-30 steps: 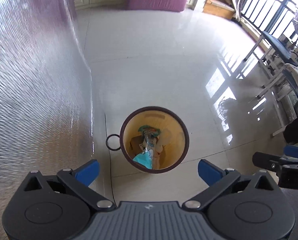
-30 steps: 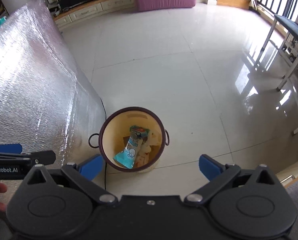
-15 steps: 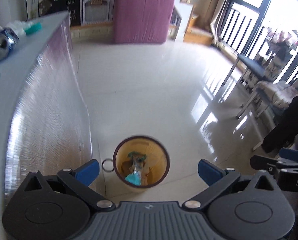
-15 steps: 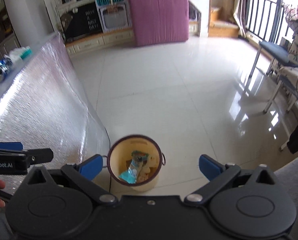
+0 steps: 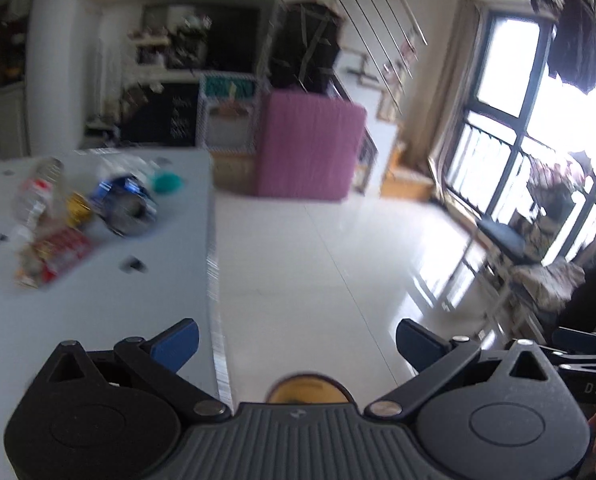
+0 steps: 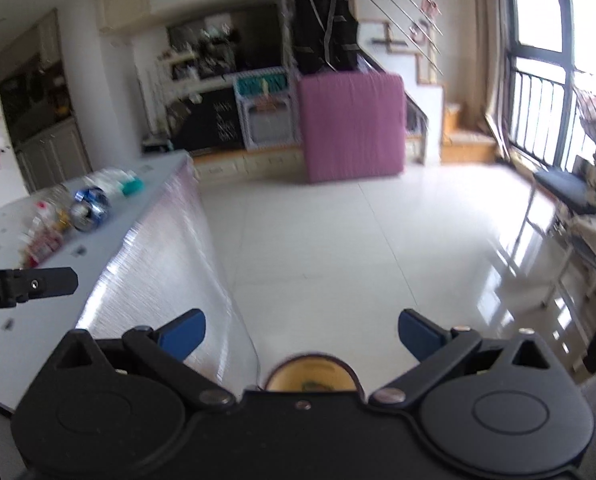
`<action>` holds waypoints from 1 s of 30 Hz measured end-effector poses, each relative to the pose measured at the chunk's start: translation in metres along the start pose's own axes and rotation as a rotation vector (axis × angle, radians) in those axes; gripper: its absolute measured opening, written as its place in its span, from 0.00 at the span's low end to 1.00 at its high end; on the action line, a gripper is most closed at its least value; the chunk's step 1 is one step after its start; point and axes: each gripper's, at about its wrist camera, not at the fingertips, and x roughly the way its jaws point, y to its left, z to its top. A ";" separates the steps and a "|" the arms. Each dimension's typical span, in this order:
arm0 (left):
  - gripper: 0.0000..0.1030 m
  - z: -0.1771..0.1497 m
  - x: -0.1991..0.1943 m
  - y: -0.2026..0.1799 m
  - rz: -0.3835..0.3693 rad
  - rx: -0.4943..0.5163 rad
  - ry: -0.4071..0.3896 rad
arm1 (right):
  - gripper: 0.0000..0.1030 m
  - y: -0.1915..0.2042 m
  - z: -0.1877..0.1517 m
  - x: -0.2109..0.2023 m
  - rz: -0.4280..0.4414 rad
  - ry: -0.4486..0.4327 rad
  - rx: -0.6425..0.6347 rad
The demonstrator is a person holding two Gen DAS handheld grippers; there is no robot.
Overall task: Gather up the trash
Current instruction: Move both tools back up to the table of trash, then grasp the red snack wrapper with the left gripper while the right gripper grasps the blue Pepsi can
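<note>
The trash (image 5: pixel 77 208) is seen heaped on the desk (image 5: pixel 97 304), ahead and left of both spread, empty tongs, the left tongs (image 5: pixel 295 340) judged nearer than the right tongs (image 6: pixel 302 330), with the bin (image 5: pixel 308 388) below the desk edge.

Floor (image 6: pixel 338 240): glossy white tile, reflecting daylight. Right wall: tall dark-framed windows (image 5: pixel 510 152) with railing, strongly backlit; dark garment (image 5: pixel 578 60) hanging above. Far wall: pink mat (image 6: pixel 352 124) standing upright before a staircase (image 6: pixel 466 136) with wooden steps; black chalkboard panel (image 6: pixel 221 120) and shelving to its left. Bench with dark cushion (image 6: pixel 566 188) beneath the windows. Pale counter (image 5: pixel 97 300) at left. Both views motion-blurred.
</note>
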 end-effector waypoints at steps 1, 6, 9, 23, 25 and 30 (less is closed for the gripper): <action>1.00 0.001 -0.005 0.007 0.010 -0.009 -0.016 | 1.00 0.007 0.004 -0.002 0.010 -0.017 -0.008; 1.00 0.007 -0.027 0.049 0.077 -0.036 -0.080 | 1.00 0.043 0.017 -0.004 0.066 -0.095 -0.018; 1.00 0.010 -0.038 0.078 0.101 -0.039 -0.119 | 1.00 0.068 0.022 0.004 0.096 -0.113 -0.040; 1.00 0.030 -0.009 0.161 0.010 0.229 -0.137 | 1.00 0.166 0.044 0.055 0.190 -0.094 -0.078; 1.00 0.032 0.011 0.175 -0.011 0.257 -0.111 | 1.00 0.175 0.047 0.065 0.206 -0.089 -0.071; 1.00 0.034 0.067 0.204 -0.040 0.339 -0.004 | 1.00 0.196 0.058 0.088 0.239 -0.071 -0.052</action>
